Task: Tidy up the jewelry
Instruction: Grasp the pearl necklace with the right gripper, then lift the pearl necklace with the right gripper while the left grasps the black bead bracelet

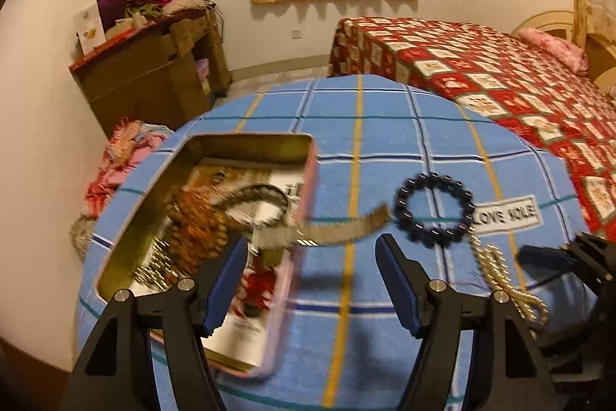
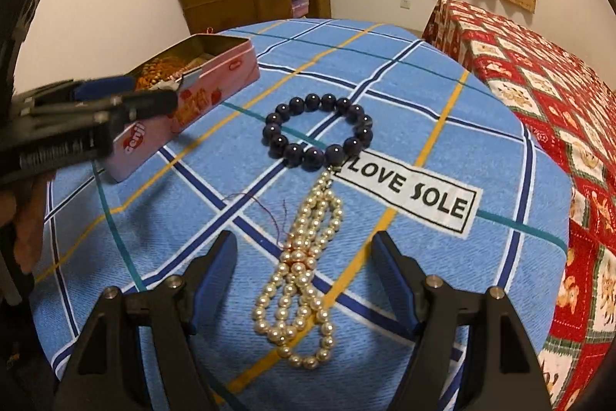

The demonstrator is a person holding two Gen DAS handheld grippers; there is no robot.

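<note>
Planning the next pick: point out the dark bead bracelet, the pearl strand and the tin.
dark bead bracelet (image 2: 294, 151) right wrist view, near bead.
pearl strand (image 2: 298, 270) right wrist view, tied middle.
tin (image 2: 215, 83) right wrist view, pink side wall.

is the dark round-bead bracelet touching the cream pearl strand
Touching. In the right wrist view the cream pearl strand's top end meets the dark round-bead bracelet's lower beads, with no cloth visible between them.

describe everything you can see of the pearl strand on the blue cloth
The pearl strand is a string of cream, glossy round beads, looped several times and bound at the middle with reddish thread whose loose ends trail left. It lies flat on the checked blue cloth, between the open right gripper fingers. Its far end meets the dark bead bracelet.
</note>
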